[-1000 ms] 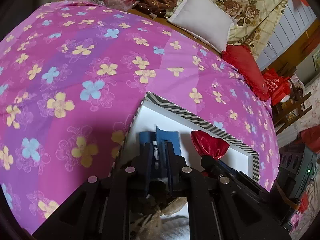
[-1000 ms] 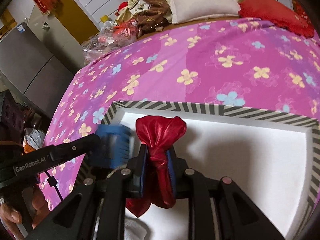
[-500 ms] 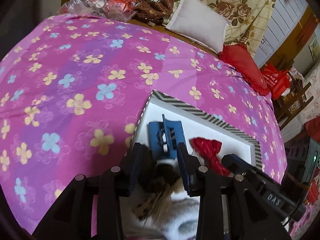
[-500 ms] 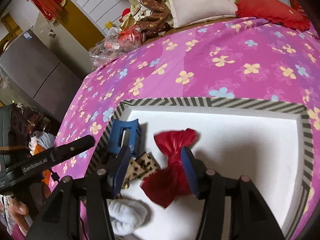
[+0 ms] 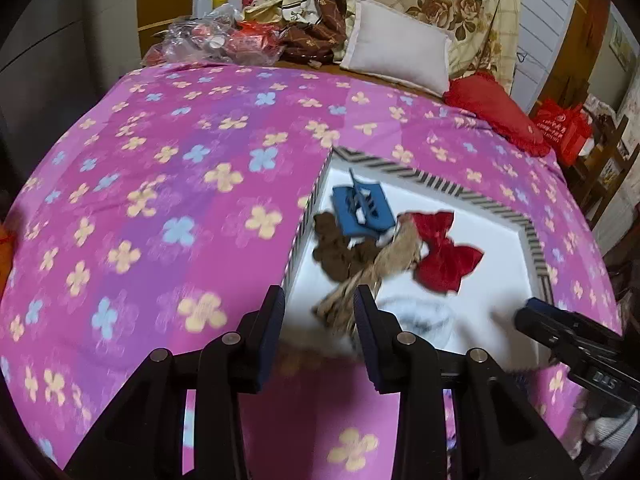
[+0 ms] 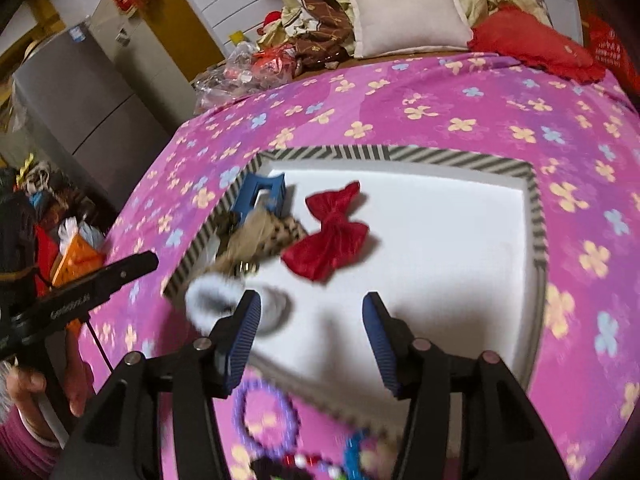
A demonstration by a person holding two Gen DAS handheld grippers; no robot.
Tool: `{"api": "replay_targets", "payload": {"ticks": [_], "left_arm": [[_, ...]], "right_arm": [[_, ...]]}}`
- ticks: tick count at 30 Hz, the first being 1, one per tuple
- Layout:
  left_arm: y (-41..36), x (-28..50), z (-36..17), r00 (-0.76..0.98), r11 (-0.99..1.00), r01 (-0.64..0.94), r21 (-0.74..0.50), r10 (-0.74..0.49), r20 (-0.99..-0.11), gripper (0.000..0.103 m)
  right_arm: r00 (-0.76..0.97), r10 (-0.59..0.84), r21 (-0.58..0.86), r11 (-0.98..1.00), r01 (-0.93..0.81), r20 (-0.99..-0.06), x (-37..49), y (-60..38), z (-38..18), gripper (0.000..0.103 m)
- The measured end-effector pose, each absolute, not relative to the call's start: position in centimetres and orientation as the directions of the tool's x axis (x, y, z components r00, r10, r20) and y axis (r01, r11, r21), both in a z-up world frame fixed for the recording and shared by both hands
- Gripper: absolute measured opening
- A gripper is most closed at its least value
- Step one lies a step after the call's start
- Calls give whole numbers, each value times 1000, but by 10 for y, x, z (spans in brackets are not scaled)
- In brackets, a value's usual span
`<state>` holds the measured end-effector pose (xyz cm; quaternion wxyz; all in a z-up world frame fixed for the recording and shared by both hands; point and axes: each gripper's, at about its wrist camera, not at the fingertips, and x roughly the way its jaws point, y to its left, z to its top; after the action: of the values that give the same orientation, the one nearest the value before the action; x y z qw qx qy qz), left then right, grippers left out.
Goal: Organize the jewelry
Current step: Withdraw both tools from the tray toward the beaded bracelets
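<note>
A white tray (image 6: pixel 460 240) with a striped rim is seen lying on a pink flowered bedspread (image 5: pixel 160 200), and that's where most of the accessories are gathered. In the right wrist view, a blue claw clip (image 6: pixel 262 196) is tucked into the tray's upper left corner, with a leopard-print bow (image 6: pixel 276 236) just below it and a red bow (image 6: pixel 332 236) beside that, nearer the middle of the frame. A fluffy white scrunchie (image 6: pixel 212 304) is found lower left, at the tray's near edge, kinda blurred. Outside the tray, at the bottom of that frame, a purple bead bracelet (image 6: pixel 266 412) and some more beaded pieces (image 6: pixel 320 462) are spotted on the bedspread, too blurry to be sorted out. The right gripper (image 6: pixel 312 336) is held over the tray's near part with its jaws apart and nothing between them. In the left wrist view the left gripper (image 5: pixel 318 340) is also parted, nothing clamped, with the tray's near left corner showing past the gap; a brown scrunchie (image 5: pixel 336 252) is seen below the clip there, at the tray's left wall. A hand (image 6: pixel 48 392) in a pink sleeve is visible at the lower left of the right view. A white pillow (image 5: pixel 400 60) and a red cushion (image 5: pixel 492 112) are parked at the top of the bed.
</note>
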<state>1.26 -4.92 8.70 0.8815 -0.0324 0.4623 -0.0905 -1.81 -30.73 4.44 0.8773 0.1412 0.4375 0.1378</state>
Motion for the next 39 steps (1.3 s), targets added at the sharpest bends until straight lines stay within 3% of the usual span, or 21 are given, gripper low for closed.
{"api": "replay_targets", "payload": {"ticks": [17, 24, 39], "left_arm": [[-59, -64, 77, 574, 988, 137, -74, -140, -807, 22], [-64, -84, 73, 581, 989, 134, -55, -123, -805, 22], [-83, -108, 68, 585, 987, 162, -22, -114, -803, 22]], "right_arm": [[608, 300, 294, 949, -113, -735, -120, -315, 46, 57], [618, 281, 283, 954, -99, -734, -138, -318, 44, 63], [623, 238, 239, 967, -84, -745, -157, -320, 37, 64]]}}
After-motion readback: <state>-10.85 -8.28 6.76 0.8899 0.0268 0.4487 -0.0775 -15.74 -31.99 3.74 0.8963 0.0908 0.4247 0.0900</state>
